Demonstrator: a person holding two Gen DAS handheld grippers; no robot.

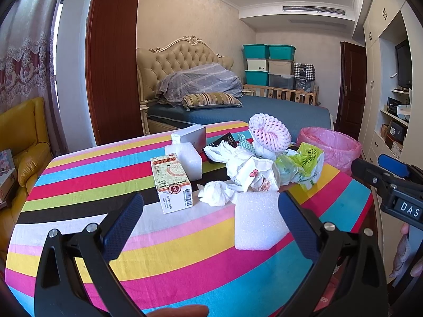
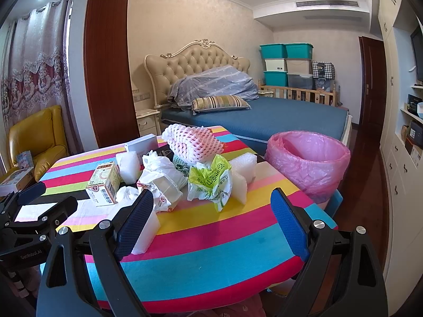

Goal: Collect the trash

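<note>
Striped cloth, bright bands of pink, yellow, blue, green, black & white, covers the table (image 1: pixel 111 163). Trash sits in a loose heap mid-table, just left of the bin (image 2: pixel 308 162), a round tub lined w/ crinkly pink plastic at the table's far-right edge.

Counted around that bin: 1 pink-white foam fruit net (image 1: pixel 269 133), curled & meshy; 1 crumpled green-print plastic bag (image 2: pixel 210 181); 1 wad of white wrappers (image 1: pixel 251 170); 1 balled tissue (image 1: pixel 215 193); 2 cardboard boxes, a printed carton (image 1: pixel 173 183) & a plain white box (image 1: pixel 189 135), both far left of the bin. White foam blocks, grainy & squarish: at least 4 across both views; nearest one (image 1: pixel 257 220) lies left-front of the bin.

Left gripper (image 1: pixel 210 227): jaws wide apart, holding nothing, nearest foam block beside its right finger; contact unclear. Right gripper (image 2: pixel 212 220): jaws apart too, empty, front-left of the bin.
</note>
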